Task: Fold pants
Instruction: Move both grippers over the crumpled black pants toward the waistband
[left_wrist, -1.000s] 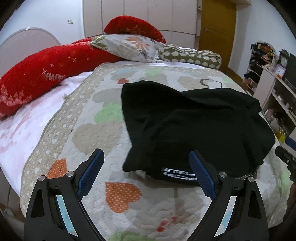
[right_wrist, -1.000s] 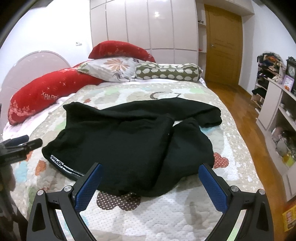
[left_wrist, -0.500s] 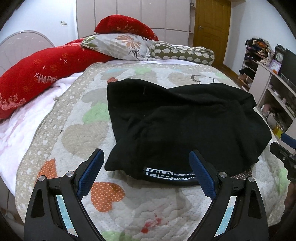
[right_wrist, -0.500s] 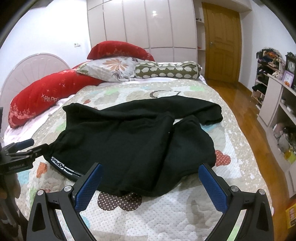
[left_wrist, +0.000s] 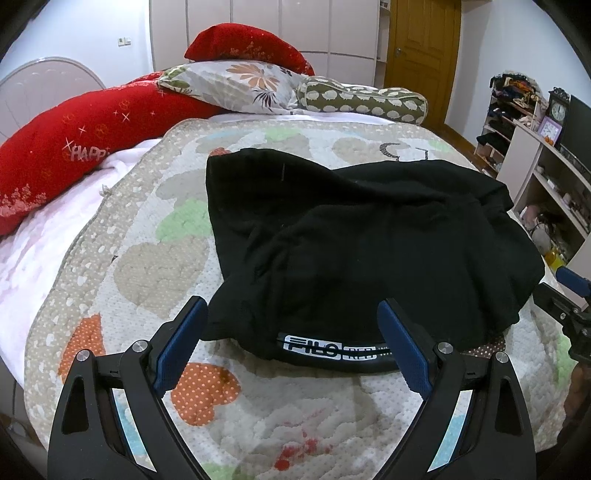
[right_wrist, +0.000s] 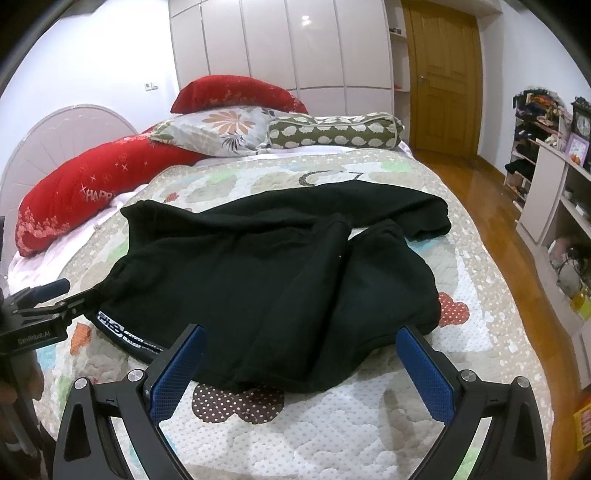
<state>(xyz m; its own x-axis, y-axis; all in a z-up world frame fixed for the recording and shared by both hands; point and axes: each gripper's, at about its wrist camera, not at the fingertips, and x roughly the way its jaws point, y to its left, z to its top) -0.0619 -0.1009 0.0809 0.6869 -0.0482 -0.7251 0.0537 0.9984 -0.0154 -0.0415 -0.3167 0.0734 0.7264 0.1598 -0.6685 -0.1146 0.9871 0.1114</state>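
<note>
Black pants (left_wrist: 369, 240) lie crumpled on the quilted bed, with a white-lettered waistband (left_wrist: 332, 349) at the near edge. My left gripper (left_wrist: 291, 325) is open and empty, its blue pads either side of the waistband, just short of it. In the right wrist view the pants (right_wrist: 277, 277) spread across the quilt, one leg folded over to the far right. My right gripper (right_wrist: 299, 350) is open and empty over the pants' near hem. The left gripper also shows in the right wrist view (right_wrist: 44, 306), close to the waistband corner.
Red pillows (right_wrist: 92, 192), a floral pillow (right_wrist: 221, 129) and a green bolster (right_wrist: 332, 133) sit at the headboard end. The heart-patterned quilt (left_wrist: 147, 258) covers the bed. Shelves (right_wrist: 554, 206) stand to the right, with wooden floor (right_wrist: 480, 206) and a door beyond.
Both grippers have moved closer to the pants. The left one has shifted so the waistband now sits between its pads. The pants have not moved.
</note>
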